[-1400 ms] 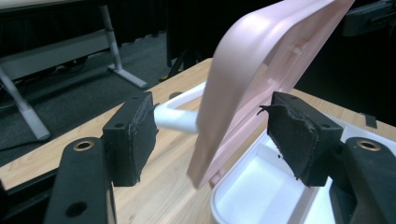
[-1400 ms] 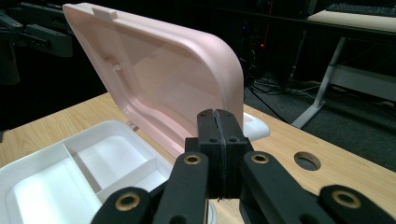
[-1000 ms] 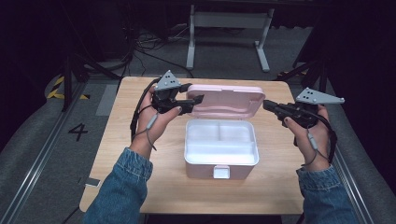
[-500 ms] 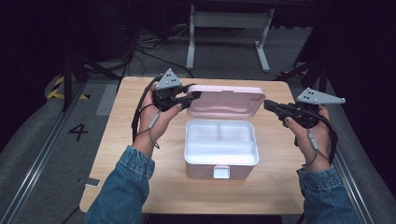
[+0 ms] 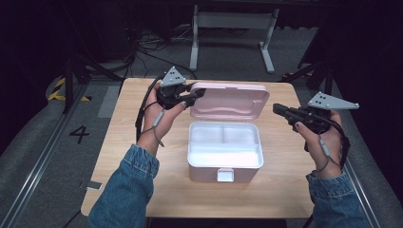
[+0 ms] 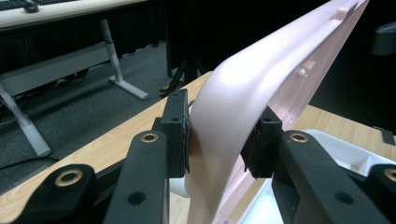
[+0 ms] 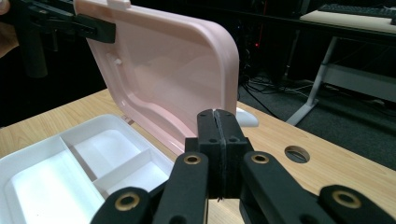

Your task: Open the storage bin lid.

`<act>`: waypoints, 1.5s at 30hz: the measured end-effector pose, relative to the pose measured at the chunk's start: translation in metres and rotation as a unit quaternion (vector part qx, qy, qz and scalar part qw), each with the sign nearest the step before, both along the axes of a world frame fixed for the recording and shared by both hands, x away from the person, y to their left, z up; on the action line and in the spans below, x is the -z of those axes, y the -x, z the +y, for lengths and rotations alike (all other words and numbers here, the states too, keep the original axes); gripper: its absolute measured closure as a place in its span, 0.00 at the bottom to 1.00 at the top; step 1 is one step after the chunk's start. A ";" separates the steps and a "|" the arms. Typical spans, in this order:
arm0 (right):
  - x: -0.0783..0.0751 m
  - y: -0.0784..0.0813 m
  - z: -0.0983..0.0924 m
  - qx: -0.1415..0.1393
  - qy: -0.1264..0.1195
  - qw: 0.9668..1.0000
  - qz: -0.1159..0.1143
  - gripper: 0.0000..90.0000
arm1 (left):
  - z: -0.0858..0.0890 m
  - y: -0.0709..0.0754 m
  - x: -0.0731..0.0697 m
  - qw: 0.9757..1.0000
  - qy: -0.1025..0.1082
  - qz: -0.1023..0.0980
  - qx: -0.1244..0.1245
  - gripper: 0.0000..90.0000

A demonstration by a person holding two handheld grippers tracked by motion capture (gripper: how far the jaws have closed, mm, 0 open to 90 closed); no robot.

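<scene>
A pink plastic box (image 5: 223, 156) sits open in the middle of a light wooden table (image 5: 142, 185); its pink lid (image 5: 230, 100) stands up at the back, tilted away from the person; inside the box lies a white tray (image 5: 223, 142) split into parts, two small ones at the back and one wide one at the front; a white latch (image 5: 225, 175) sticks out at the front of the box.

The left gripper (image 5: 192, 96) is at the top left corner of the lid; its jaws have just been closing, and now they pinch the lid's rounded edge; in the left gripper view the two black pads (image 6: 180, 133) press on both sides of the pink lid (image 6: 233, 112), one on the outside and one on the inside; the left hand (image 5: 159, 111) holds this gripper up above the table, with a blue denim sleeve (image 5: 126, 190) behind it; a black cable (image 5: 142, 107) loops down from it.

The right gripper (image 5: 278, 109) is off to the right side of the box, well apart from the lid, and it touches nothing; its jaws are pressed tight together with nothing between them; in the right gripper view the two black pads (image 7: 219, 140) meet flat, and past them are the pink lid (image 7: 173, 70) and the white tray (image 7: 70, 172); the right hand (image 5: 321, 137) holds it over the right edge of the table.

The floor around the table is dark grey; a white "4" (image 5: 79, 134) is marked on it at the left.
</scene>
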State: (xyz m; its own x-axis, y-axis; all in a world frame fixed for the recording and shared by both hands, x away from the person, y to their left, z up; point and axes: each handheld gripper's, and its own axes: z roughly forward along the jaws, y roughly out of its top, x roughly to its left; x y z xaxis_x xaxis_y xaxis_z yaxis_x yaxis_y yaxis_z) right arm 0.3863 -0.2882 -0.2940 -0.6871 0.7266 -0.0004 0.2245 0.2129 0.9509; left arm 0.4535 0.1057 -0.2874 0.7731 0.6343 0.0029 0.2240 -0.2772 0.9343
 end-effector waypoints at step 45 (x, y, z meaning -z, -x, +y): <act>0.025 0.012 -0.039 0.037 -0.007 0.999 0.025 0.98 | -0.014 -0.078 0.038 0.997 -0.006 0.054 -0.063 0.57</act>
State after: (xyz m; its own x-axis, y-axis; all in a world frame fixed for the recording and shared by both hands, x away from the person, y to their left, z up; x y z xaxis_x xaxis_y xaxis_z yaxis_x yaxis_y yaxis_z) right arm 0.3739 -0.3267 -0.3195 -0.6298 0.7755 0.0435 0.2869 0.1803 0.9408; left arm 0.5320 0.0915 -0.3254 0.6831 0.7271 -0.0684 0.3568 -0.2506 0.8999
